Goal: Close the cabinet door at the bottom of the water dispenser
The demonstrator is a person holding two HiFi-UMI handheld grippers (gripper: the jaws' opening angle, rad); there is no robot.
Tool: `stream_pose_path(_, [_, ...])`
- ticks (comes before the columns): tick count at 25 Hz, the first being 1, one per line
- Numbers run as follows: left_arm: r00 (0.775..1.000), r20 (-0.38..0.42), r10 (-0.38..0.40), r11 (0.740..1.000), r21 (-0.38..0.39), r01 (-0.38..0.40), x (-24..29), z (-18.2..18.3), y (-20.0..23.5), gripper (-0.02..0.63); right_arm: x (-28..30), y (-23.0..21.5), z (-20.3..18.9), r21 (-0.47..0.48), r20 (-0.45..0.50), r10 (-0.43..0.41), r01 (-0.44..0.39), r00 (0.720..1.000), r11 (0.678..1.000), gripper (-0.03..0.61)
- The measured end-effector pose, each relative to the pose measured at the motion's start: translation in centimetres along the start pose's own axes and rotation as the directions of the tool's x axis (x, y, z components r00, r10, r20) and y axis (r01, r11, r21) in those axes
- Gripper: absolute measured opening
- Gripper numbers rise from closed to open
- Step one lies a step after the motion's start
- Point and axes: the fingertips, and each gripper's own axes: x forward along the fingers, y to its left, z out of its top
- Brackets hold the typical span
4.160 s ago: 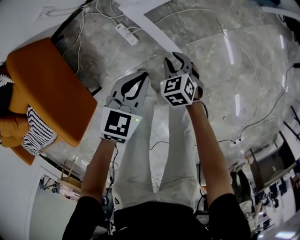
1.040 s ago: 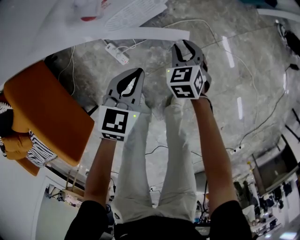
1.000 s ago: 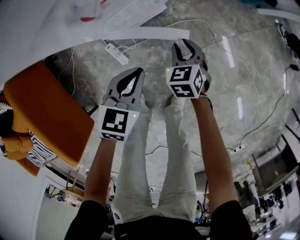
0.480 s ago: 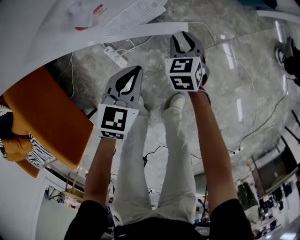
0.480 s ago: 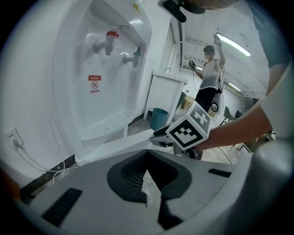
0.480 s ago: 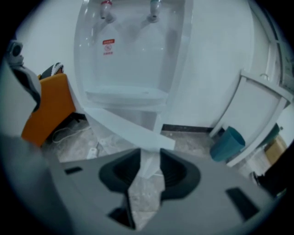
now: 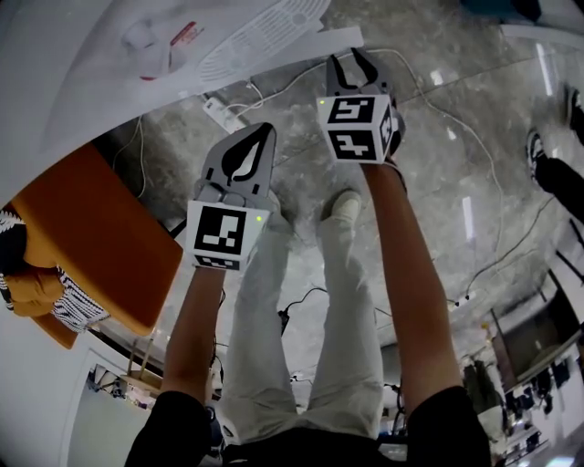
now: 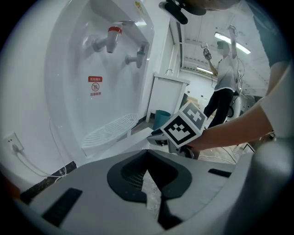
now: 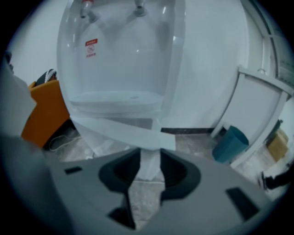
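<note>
Moved: both grippers have come in toward the water dispenser (image 7: 137,55), which now fills more of the head view's top left. The right gripper (image 7: 345,57) has just been opening its jaws wider.
Right gripper: open, with its jaws wide apart. The free end of the cabinet door (image 9: 124,131) shows in the gap between them, and the pads are not pressing on it.
Left gripper (image 7: 265,133): closed, tips together, with nothing between them. It hangs lower than the right gripper and to its left, above the floor (image 7: 456,137).
Cabinet door: white and swung out from the base of the dispenser, so it stands open. Its top edge runs as a pale band toward the right gripper.
Water dispenser: white, with two taps (image 8: 112,39), one red-capped and one grey, above a slotted drip tray (image 7: 265,27).
Around: an orange chair (image 7: 91,228) stands left of the dispenser. A power strip (image 7: 219,114) lies on the marble floor near the door. A teal bin (image 9: 229,144) stands well to the right.
</note>
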Motion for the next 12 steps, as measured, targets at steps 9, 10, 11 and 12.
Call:
stream_pose_path(9, [1.0,0.009,0.021,1.0,0.001,-0.021,0.4,-0.3,1.1,0.011,2.2,-0.1,1.6,-0.001,0.016,0.014,-0.014,1.0,1.0,0.14])
stream_pose_path(10, [1.0,0.01,0.025,1.0,0.0,-0.025,0.4,-0.3,1.3,0.011,2.3,-0.2,1.8,-0.001,0.02,0.014,-0.014,1.0,1.0,0.137])
stream_pose_path(11, [0.999,0.012,0.029,1.0,-0.001,-0.029,0.4,-0.3,1.4,0.011,2.5,-0.2,2.0,-0.001,0.024,0.014,-0.014,1.0,1.0,0.134])
stream_pose_path(12, [0.999,0.013,0.034,0.999,-0.001,-0.034,0.4,-0.4,1.5,0.011,2.6,-0.2,2.2,-0.001,0.027,0.015,-0.015,1.0,1.0,0.132])
